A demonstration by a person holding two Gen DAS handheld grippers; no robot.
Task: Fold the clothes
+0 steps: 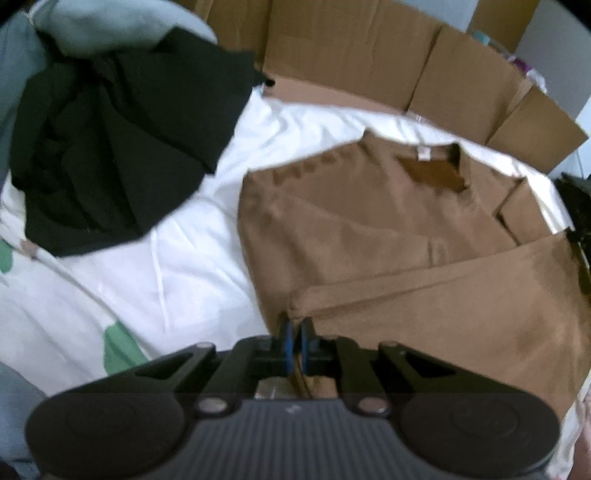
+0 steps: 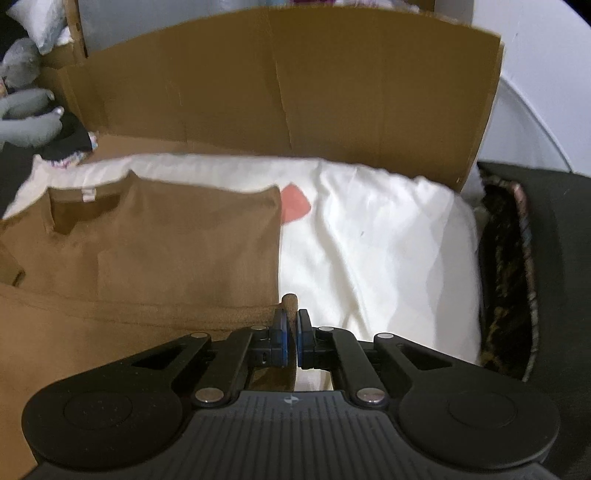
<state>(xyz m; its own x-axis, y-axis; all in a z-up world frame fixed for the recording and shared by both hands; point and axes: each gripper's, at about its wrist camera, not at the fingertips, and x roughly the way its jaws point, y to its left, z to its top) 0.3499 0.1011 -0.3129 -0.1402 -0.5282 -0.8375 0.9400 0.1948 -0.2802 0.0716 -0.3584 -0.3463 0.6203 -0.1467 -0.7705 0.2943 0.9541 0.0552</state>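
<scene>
A brown shirt (image 1: pixel 369 221) lies collar away from me on white bedding (image 1: pixel 166 277), its sleeves folded in. My left gripper (image 1: pixel 294 326) is shut on the left corner of its bottom hem, and brown cloth shows between the blue pads. In the right wrist view the same brown shirt (image 2: pixel 166 240) fills the left half, and my right gripper (image 2: pixel 291 319) is shut on the hem's right corner, a nub of cloth sticking out past the tips. The hem runs as a raised band between the two grippers.
A crumpled black garment (image 1: pixel 122 147) lies on the bedding at the left, with pale blue-grey fabric (image 1: pixel 110 22) behind it. Cardboard panels (image 2: pixel 295 92) stand along the far side. A dark patterned cushion (image 2: pixel 506 277) borders the white bedding (image 2: pixel 369 258) at the right. A grey plush toy (image 2: pixel 26 110) sits far left.
</scene>
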